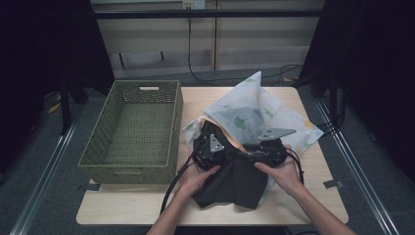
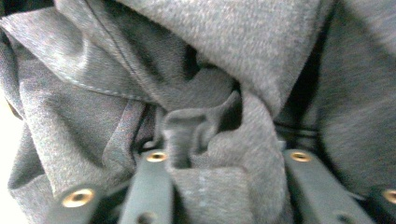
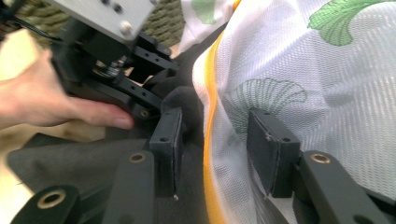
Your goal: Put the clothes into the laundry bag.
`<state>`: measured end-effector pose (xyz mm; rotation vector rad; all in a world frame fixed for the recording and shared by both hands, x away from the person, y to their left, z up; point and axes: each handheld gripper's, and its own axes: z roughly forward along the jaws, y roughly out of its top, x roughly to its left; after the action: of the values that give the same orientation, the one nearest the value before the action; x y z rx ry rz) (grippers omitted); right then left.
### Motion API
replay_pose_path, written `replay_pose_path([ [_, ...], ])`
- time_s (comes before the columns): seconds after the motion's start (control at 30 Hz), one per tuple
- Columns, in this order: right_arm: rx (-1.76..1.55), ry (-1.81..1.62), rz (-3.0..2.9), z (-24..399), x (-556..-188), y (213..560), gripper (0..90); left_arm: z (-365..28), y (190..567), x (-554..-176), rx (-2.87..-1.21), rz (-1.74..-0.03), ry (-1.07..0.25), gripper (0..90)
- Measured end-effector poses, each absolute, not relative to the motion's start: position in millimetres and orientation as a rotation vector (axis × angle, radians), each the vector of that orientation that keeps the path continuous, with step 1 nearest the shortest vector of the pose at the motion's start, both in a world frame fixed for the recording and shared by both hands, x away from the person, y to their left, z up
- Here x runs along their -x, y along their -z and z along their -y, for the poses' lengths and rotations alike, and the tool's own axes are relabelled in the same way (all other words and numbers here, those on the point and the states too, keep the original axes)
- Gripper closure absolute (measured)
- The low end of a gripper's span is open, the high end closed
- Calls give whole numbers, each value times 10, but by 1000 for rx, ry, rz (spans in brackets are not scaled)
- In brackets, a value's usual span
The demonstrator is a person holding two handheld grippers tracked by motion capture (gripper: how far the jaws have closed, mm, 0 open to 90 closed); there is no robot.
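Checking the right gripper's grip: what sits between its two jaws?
The mesh bag's orange-trimmed edge hangs between them, pads not pressing it, in the right gripper view.

You have one woven basket [image 1: 132,128] on one wooden table [image 1: 303,196], one white mesh bag [image 1: 254,115] with green leaf print, one dark garment [image 1: 237,178], and two grippers: left [image 1: 211,147], right [image 1: 270,146].

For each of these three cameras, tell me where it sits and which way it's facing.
High view: above the table's near edge, facing forward and down; forearms, both hands, left tool, right tool, basket.
Left gripper view: on the left tool, jaws in bunched dark garment.
Right gripper view: on the right tool, facing mesh bag; left hand.
Shared: garment.
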<state>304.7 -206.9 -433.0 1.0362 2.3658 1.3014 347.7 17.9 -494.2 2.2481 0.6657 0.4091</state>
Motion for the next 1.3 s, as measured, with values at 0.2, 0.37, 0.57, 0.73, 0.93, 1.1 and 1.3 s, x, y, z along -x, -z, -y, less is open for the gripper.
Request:
replay_pose_path([
  [0.2,-1055,-1295,-2353,2049,-3125,4314,852,-277,4901,-3498,-2144,-702,-265,800],
  [0.37,-1034,-1370,-2323,2058,-3128,4191,900,-234,4814,-3448,-2030,-688,-181,810],
  [0.57,-965,-1499,-2287,1983,-3076,3924,900,-139,4620,-3473,-1926,-665,-160,813],
  [0.73,-912,-1609,-2266,1958,-3010,3739,900,-175,4407,-3568,-1775,-706,-134,817],
  [0.93,-904,-1665,-2222,2028,-2978,3646,900,-306,4075,-3572,-1660,-696,-145,820],
  [1.1,-928,-1702,-2215,2035,-2966,3636,899,-333,3890,-3527,-1627,-705,-224,820],
  [1.3,-884,-1853,-2211,1958,-2887,3443,900,-294,3864,-3536,-1592,-727,-304,820],
])
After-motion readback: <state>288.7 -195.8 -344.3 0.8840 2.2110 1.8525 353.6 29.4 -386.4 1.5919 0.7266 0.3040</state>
